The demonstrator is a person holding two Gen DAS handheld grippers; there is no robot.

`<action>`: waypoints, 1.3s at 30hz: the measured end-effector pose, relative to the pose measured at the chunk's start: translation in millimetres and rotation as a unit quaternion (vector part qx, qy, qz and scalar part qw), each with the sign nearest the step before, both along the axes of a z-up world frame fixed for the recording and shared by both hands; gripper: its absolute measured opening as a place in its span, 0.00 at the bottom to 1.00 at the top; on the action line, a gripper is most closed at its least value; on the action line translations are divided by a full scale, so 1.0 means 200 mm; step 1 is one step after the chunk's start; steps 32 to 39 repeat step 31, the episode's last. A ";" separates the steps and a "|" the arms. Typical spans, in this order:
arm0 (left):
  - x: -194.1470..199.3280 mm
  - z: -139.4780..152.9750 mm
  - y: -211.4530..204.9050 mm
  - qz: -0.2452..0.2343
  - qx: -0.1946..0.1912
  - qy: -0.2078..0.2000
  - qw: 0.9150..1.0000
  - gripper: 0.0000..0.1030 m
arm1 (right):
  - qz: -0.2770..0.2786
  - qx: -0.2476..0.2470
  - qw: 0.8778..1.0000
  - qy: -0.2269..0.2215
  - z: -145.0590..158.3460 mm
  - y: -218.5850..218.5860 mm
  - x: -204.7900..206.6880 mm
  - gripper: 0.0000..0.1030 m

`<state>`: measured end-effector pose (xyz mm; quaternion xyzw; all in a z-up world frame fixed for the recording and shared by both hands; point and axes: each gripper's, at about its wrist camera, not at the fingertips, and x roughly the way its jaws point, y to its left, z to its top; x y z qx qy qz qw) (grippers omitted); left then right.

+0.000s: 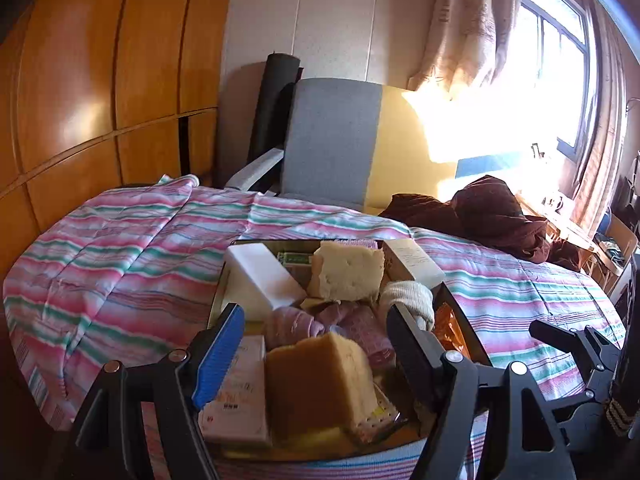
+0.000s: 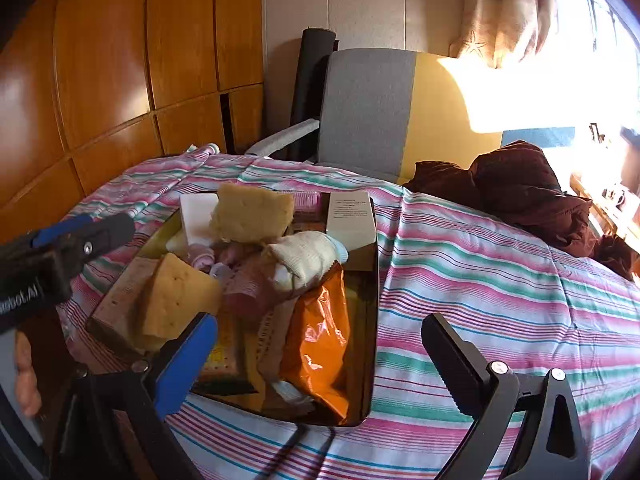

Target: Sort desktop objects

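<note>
Left claw [image 2: 60,256] body: partial white lettering "bot.AI".

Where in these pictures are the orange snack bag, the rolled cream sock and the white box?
orange snack bag [image 2: 320,336], right wrist view, middle of its crinkled front.
rolled cream sock [image 2: 306,258], right wrist view, its ribbed middle.
white box [image 1: 266,276], left wrist view, its top face.

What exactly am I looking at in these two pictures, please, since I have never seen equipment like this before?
A person holds a two-finger gripper in each hand, each carrying a forward-looking fisheye camera. One picture comes from the left gripper, the other from the right gripper. Both are open and hold nothing. On the striped cloth sits a tray piled with sponges, small boxes, a rolled white sock and an orange packet. Behind it stands a grey chair.
</note>
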<state>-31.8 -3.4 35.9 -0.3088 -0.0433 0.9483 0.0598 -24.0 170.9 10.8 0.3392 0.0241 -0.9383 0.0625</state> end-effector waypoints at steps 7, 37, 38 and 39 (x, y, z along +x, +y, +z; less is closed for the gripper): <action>0.19 0.00 -0.05 0.035 -0.012 0.006 0.999 0.69 | -0.028 0.004 1.000 0.004 0.00 -0.09 0.09 1.00; 0.27 -0.09 -0.03 0.013 -0.035 0.023 0.999 0.42 | -0.002 0.053 0.999 0.005 -0.09 -0.24 0.12 1.00; 0.27 -0.09 -0.03 0.013 -0.035 0.023 0.999 0.42 | -0.002 0.053 0.999 0.005 -0.09 -0.24 0.12 1.00; 0.27 -0.09 -0.03 0.013 -0.035 0.023 0.999 0.42 | -0.002 0.053 0.999 0.005 -0.09 -0.24 0.12 1.00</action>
